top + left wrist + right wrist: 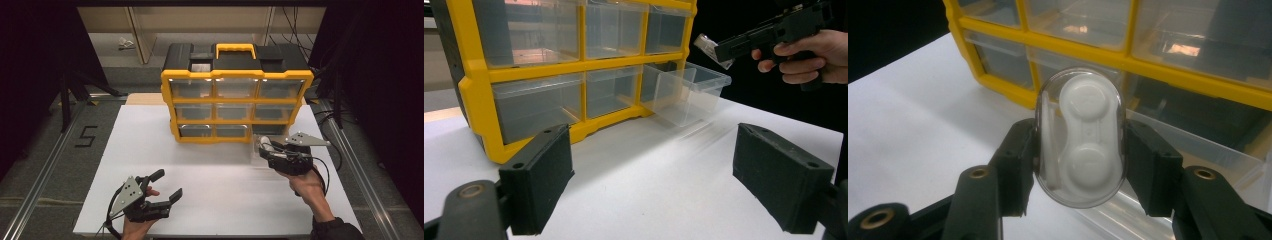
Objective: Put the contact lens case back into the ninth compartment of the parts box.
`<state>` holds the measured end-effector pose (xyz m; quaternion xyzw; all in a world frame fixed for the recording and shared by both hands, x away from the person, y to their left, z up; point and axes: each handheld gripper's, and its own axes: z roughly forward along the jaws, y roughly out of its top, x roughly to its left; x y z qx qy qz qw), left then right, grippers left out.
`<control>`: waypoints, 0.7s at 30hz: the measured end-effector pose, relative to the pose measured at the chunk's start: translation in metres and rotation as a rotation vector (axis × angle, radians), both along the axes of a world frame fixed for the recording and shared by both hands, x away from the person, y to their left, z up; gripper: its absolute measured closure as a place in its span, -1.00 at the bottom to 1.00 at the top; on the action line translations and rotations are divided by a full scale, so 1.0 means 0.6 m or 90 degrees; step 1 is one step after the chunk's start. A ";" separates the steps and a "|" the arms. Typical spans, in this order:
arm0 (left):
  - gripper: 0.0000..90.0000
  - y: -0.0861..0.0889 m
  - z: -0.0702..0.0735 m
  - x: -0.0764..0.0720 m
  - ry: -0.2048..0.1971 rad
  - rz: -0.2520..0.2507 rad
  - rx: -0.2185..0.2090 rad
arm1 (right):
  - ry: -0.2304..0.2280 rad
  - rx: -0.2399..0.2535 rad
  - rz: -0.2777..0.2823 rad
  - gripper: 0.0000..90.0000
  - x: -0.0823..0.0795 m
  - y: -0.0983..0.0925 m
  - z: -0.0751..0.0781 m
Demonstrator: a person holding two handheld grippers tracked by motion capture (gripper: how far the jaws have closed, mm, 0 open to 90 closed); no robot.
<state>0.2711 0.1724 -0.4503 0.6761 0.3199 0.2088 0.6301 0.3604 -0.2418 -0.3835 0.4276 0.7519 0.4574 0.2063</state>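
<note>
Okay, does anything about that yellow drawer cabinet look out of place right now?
Yes: the bottom right drawer of the cabinet is pulled out and sits askew on the table, while the other drawers sit closed and flush.

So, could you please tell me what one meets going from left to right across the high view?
Left gripper, fingers open, on the white table → yellow organizer → right gripper, fingers shut on a clear oval case.
</note>
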 end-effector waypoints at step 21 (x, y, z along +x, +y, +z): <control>-0.65 -0.002 -0.001 0.000 0.000 0.001 0.005 | 0.003 0.013 -0.053 0.10 0.028 -0.034 -0.008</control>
